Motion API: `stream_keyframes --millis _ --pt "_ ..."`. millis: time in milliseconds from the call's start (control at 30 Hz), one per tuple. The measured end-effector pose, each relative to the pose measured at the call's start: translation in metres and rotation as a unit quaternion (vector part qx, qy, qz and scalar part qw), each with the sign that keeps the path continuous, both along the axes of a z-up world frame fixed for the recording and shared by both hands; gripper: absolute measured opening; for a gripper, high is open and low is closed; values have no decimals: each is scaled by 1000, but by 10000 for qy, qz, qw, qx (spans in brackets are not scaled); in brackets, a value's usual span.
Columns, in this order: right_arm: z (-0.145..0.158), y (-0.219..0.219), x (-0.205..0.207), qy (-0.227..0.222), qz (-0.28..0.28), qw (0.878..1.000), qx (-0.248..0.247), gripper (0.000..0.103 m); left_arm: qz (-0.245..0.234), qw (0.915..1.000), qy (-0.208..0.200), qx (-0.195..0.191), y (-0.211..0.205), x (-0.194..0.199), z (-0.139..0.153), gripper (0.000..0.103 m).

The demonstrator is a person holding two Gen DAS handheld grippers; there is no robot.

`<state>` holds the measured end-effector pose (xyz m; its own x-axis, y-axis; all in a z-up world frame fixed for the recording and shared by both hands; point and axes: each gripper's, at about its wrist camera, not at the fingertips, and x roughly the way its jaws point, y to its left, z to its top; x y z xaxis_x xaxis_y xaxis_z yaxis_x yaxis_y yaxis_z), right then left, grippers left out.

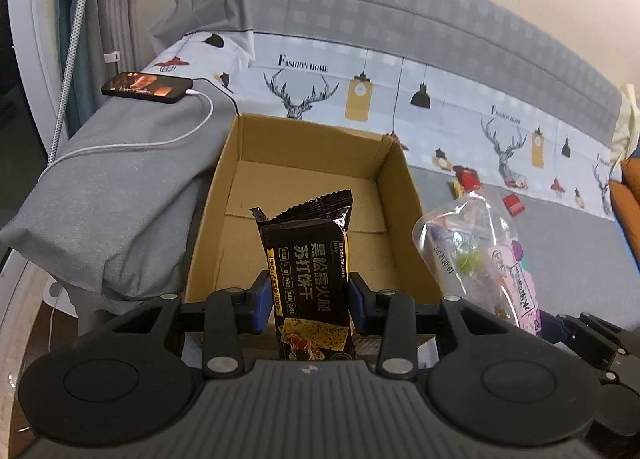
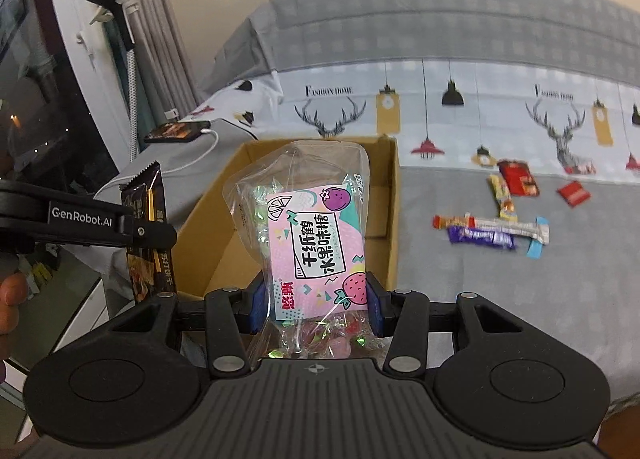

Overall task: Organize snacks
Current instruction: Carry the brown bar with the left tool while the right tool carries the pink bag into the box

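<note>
My left gripper pinches a black cracker packet upright over the near edge of the cardboard box. My right gripper clamps a clear candy bag. Both look light, crinkly and slippery; I grip mid-body, gently, since crackers probably snap.

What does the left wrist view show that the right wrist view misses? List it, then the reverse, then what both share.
Only the left wrist view: the bare floor of the brown cardboard box and the front of the black cracker packet in the left gripper.

Only the right wrist view: the pink label of the clear candy bag in the right gripper, the loose snack bars on the grey bedspread.

Both: box, phone, both packets.
</note>
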<state>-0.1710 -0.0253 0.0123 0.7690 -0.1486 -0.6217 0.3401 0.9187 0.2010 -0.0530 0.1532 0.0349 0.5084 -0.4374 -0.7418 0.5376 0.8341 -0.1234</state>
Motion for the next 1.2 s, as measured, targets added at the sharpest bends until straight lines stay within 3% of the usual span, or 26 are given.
stream_keyframes --millis 333,633,933,1200 --pt "29 9 -12 -16 -53 9985 -536 50 152 9983 -15 -563 8 -1 20 43" --pt "48 6 -5 -512 -8 9982 -321 50 255 9992 -134 -275 11 1 30 43" --pt "29 -8 -4 -207 -85 9997 -45 50 159 9998 39 -107 1 6 13 43" --pt "19 -2 18 -19 100 9999 -90 50 279 9995 84 -72 -1 25 -1 43"
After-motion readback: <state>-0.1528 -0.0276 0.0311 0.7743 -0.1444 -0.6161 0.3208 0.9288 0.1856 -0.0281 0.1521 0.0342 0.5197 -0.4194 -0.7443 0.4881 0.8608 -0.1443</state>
